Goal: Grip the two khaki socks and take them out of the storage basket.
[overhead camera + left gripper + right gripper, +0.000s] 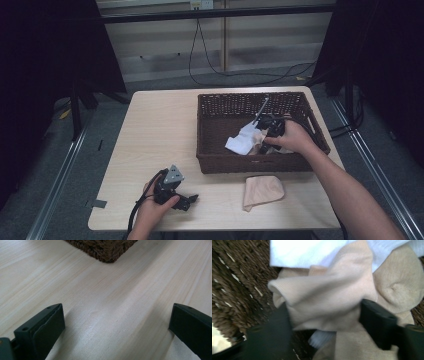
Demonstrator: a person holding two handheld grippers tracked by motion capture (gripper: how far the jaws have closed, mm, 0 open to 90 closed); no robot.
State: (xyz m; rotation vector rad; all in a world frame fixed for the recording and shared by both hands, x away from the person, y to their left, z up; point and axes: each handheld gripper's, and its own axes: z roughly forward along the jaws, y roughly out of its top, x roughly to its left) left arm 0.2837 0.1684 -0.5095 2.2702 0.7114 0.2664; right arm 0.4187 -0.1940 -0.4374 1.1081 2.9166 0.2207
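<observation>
Table: your light wooden table (165, 130) carries a dark woven basket (210, 163) on its right half.
Left hand: your left hand (152, 207) rests near the front left edge of the table, well apart from the basket.
Left gripper: your left gripper (116, 326) sits low over bare wood with its jaws spread wide and nothing between them; in its own view a corner of the basket lies ahead.
Right hand: your right hand (290, 137) reaches into the basket from the front right.
Right gripper: your right gripper (325, 322) is inside the basket, and its jaws sit on either side of a bunched beige sock (329, 302), pressing into the fabric. The left jaw is blurred.
Basket contents: a white cloth (312, 252) lies partly beneath that sock, and more beige fabric lies beside and under it.
Other sock: another beige sock (262, 191) lies flat on the table just in front of the basket, near your right forearm.
</observation>
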